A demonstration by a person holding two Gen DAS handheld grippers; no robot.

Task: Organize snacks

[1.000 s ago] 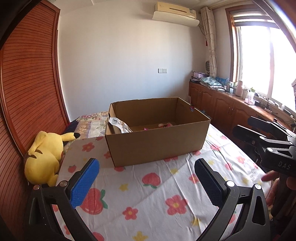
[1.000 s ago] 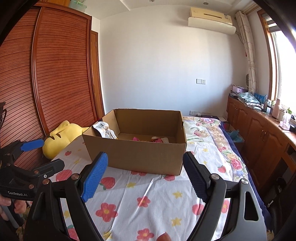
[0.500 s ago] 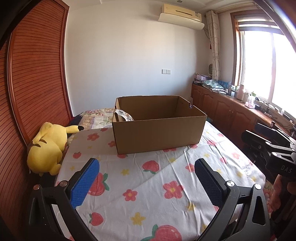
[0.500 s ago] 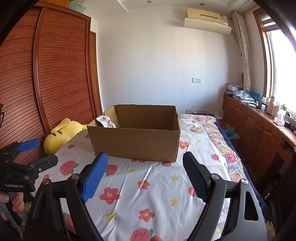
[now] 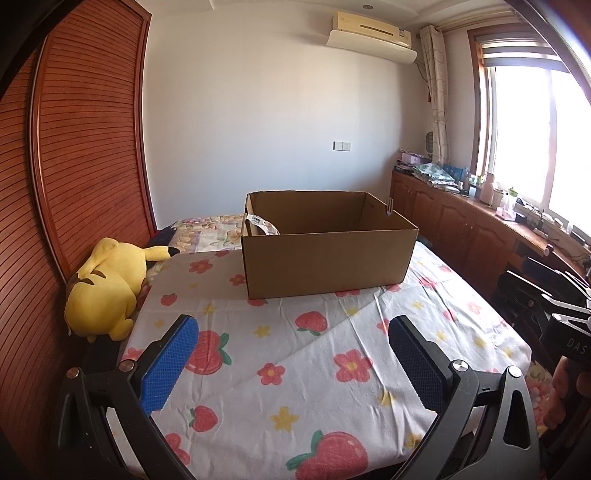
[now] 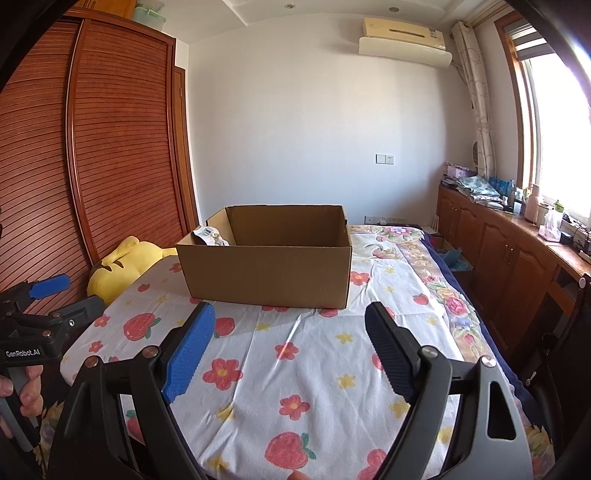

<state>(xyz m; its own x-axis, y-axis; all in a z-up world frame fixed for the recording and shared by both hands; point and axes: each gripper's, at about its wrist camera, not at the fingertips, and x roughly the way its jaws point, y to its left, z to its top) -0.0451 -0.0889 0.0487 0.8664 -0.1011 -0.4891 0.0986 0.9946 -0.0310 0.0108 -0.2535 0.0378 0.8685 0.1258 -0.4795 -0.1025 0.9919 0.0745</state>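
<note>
Left hand-held gripper [image 5: 291, 363]: jaws apart, empty.
Right hand-held gripper [image 6: 288, 349]: jaws apart, empty.
Advice: approach the packet [image 6: 208, 236] at the box [image 6: 269, 275] rim squarely.

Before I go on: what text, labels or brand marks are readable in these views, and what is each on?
"GenRobot.AI": on the left gripper body, seen in the right wrist view.
"DAS": on the right gripper body at the left wrist view's edge; the rest is cut off.
Barcode label on the snack packet at the box corner: too small to read.
Air conditioner badge: too blurred to read.
</note>
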